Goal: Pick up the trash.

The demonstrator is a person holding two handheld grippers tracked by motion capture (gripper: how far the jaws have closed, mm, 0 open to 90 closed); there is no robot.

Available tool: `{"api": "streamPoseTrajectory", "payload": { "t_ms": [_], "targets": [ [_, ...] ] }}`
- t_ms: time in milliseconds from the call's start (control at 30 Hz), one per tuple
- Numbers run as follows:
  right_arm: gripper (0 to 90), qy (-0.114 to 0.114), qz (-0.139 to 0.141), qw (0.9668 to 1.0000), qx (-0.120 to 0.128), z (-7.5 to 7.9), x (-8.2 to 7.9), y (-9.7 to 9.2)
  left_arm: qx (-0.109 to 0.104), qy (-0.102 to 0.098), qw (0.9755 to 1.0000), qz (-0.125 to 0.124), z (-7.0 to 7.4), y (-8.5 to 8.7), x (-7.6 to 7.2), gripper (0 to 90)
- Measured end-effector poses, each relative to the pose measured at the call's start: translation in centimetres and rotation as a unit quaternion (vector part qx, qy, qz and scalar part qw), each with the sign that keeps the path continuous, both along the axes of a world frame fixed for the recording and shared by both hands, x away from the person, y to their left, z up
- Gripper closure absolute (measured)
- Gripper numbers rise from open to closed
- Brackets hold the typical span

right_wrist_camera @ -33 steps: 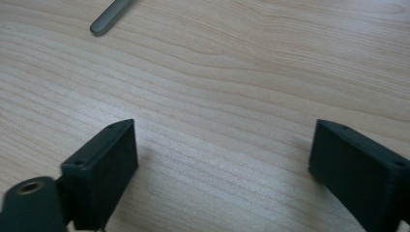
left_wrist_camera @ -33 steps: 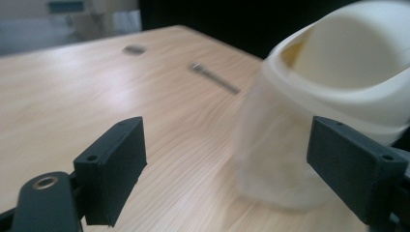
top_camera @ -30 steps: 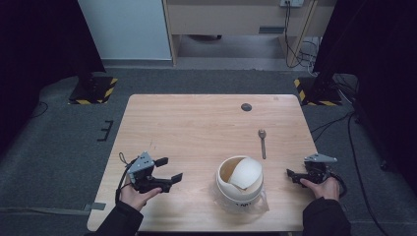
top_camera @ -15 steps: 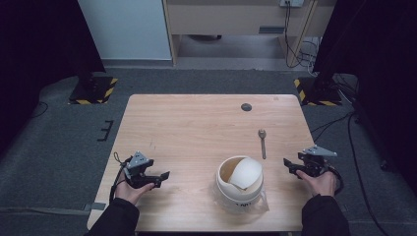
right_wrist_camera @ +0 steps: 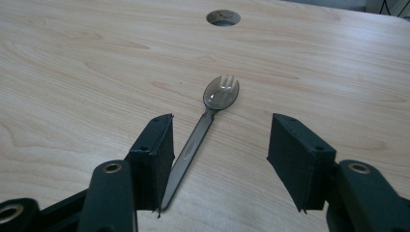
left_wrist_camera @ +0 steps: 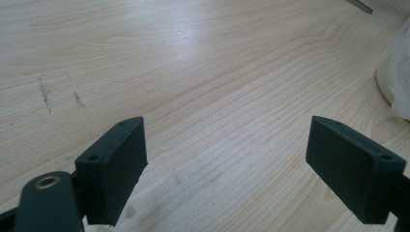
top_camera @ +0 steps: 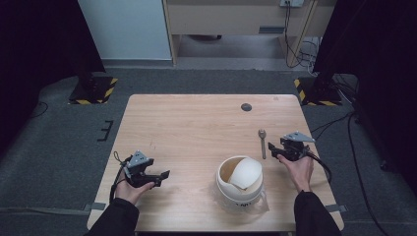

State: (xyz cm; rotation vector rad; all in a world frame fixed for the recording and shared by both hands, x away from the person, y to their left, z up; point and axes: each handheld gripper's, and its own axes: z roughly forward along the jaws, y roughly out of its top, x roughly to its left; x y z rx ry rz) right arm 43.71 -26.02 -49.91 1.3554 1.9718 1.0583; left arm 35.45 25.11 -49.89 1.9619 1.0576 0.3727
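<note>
Wooden table (top_camera: 196, 128), white bowl (top_camera: 241, 177) beside spork (top_camera: 263, 142)

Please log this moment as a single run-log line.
right tool: open, jaws just closing, astride spork handle, no grip | left tool: open over bare table | bowl: untouched

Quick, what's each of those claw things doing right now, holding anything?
Left gripper: open, nothing between its jaws.
Right gripper: open, jaws just been closing around the spork handle, not gripping it yet.
</note>
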Motion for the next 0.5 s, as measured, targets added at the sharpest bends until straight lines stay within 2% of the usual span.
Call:
{"api": "streamPoseTrajectory", "payload": {
  "t_ms": [267,500],
  "targets": [
    [49.2,0.023,0.003,0.9996,-0.016,-1.7,2.3,1.9,-0.001,0.001,1.0,0.004,0.0,0.1,0.1,14.2],
    [53.7,0.043,-0.002,0.9984,-0.037,-2.7,2.8,2.7,-0.003,0.0,1.0,0.005,0.1,0.1,0.1,14.4]
  ]
}}
